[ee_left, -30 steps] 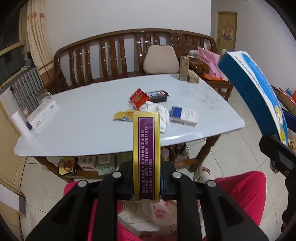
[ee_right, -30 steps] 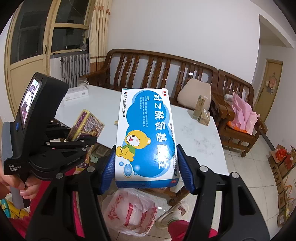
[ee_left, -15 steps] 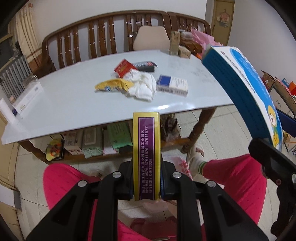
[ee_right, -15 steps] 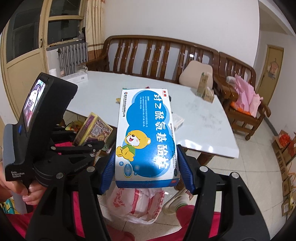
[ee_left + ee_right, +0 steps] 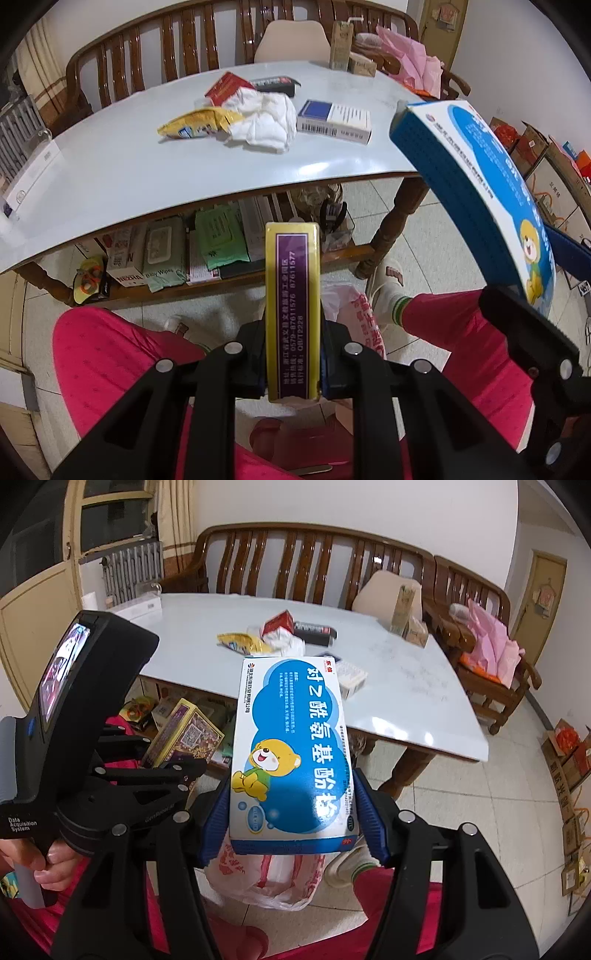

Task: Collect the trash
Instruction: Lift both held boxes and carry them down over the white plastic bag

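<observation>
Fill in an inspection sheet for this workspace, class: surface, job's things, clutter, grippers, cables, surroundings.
Surface: pale table.
Job's things: yellow wrapper, crumpled tissue, red packet, black box and blue-white box on it; plastic bag on the floor.
Clutter: wipes packs on the shelf underneath.
Grippers: left gripper shut on yellow-purple box; right gripper shut on blue bear box.
Cables: nothing seen.
Surroundings: wooden bench, cardboard boxes.

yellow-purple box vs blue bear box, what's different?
The yellow-purple box is narrow, pinched across its thin edge by the left gripper; the blue bear box is broad, spanned across its width by the right gripper. Different colours. Both are held over the plastic bag.
</observation>
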Action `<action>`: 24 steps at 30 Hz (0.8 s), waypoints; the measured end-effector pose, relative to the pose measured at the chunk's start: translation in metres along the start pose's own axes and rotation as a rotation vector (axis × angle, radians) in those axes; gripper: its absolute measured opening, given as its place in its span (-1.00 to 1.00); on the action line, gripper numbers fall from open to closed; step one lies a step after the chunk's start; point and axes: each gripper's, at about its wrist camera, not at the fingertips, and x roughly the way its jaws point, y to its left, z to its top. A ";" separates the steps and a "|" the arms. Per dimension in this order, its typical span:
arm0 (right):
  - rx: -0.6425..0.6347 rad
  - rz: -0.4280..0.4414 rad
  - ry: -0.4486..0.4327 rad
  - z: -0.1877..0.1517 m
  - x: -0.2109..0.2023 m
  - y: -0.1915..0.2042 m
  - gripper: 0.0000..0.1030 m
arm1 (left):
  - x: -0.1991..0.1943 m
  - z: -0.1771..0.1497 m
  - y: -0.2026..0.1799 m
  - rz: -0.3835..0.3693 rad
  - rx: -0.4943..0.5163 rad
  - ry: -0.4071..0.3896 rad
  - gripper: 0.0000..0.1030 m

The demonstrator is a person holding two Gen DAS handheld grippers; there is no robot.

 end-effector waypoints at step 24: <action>0.060 0.001 0.241 -0.051 0.098 -0.009 0.17 | 0.114 -0.012 0.013 -0.062 -0.103 0.239 -0.63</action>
